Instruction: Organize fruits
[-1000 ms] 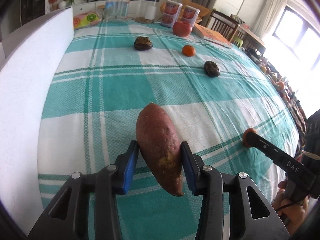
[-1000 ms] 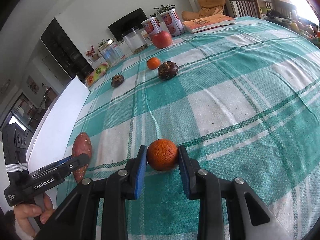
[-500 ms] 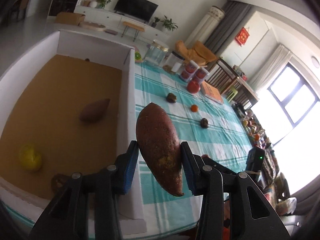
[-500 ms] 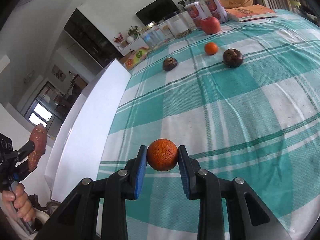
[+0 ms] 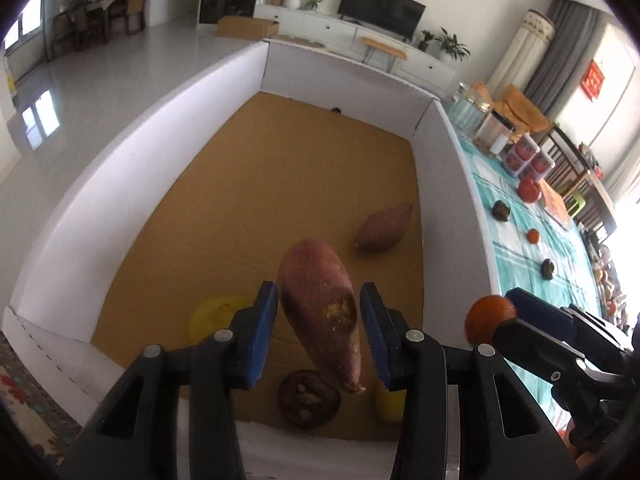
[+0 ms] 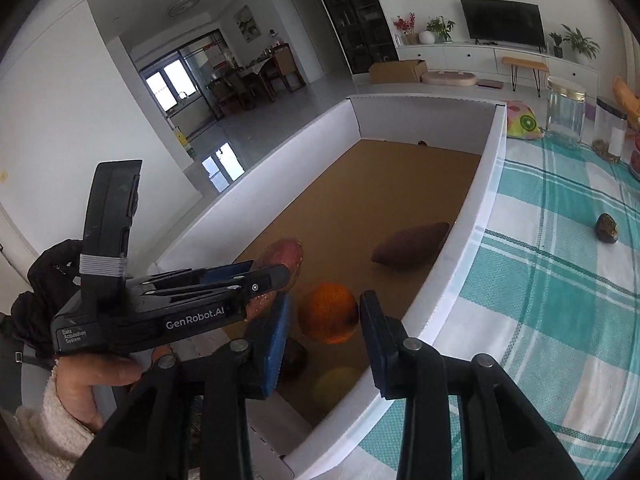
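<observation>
Both grippers over the near end of the white box [image 5: 452, 184], close side by side: right gripper [image 6: 324, 320] w/ orange [image 6: 328, 313] just right of left gripper [image 5: 319, 320] w/ sweet potato [image 5: 320, 312], little room between them. Below left gripper the floor is crowded: dark round fruit [image 5: 309, 399] right under, yellow fruit [image 5: 212, 316] to its left, another yellow fruit [image 5: 388, 406] to its right. Second sweet potato [image 5: 385, 227] lies ahead-right near the right wall. Ahead and ahead-left the brown floor is bare to the far wall. Box wall stands between the grippers & the worktop [image 6: 560, 280] on the right.
</observation>
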A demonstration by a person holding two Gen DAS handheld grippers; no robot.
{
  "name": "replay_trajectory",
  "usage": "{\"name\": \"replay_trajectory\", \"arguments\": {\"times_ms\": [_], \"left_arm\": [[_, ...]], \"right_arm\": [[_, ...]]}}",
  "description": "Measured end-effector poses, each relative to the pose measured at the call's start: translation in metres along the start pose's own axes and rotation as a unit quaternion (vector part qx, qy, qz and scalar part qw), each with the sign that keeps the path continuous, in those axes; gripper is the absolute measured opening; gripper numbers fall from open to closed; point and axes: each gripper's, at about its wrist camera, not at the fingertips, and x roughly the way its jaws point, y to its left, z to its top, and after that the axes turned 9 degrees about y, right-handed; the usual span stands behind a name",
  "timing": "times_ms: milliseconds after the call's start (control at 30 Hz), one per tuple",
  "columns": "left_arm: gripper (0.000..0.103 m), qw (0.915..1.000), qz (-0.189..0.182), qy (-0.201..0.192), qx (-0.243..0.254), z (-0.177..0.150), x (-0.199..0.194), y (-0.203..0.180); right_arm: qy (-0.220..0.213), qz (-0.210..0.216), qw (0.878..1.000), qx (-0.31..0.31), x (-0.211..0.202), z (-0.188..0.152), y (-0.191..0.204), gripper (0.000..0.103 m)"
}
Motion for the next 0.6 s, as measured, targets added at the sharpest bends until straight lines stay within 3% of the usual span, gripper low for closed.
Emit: {"name": "replay_trajectory", "arguments": {"times_ms": [67, 133, 233, 333, 500, 600], "left_arm": [[0.071, 0.9996, 0.019, -0.02, 0.0, 0.003, -0.005, 0.0], [0.08, 0.9986, 0.027, -0.044, -0.004, 0.004, -0.014, -0.002], [0.08, 0.998, 0.008, -0.062, 0.008, 0.006, -0.02, -0.018], [0.08, 0.9959, -0.029, -0.073, 0.045, 0.0, -0.028, -0.05], [0.085, 0.9806, -0.112, -0.056, 0.151, -0.026, -0.028, -0.131], [0.085, 0.9684, -0.146, -0.008, 0.202, -0.046, -0.003, -0.183]], "right_arm": [[-0.013, 0.004, 1.0, 0.011, -0.005, -0.002, -0.007, 0.061], [-0.038, -0.007, 0.999, 0.016, -0.021, -0.007, -0.016, 0.069], [-0.065, -0.05, 0.996, 0.033, -0.043, -0.022, -0.044, 0.077], [-0.073, -0.122, 0.988, 0.067, -0.059, -0.049, -0.091, 0.083], [-0.063, -0.28, 0.95, 0.127, -0.071, -0.117, -0.178, 0.083], [-0.062, -0.32, 0.926, 0.191, -0.084, -0.151, -0.223, 0.083]]}}
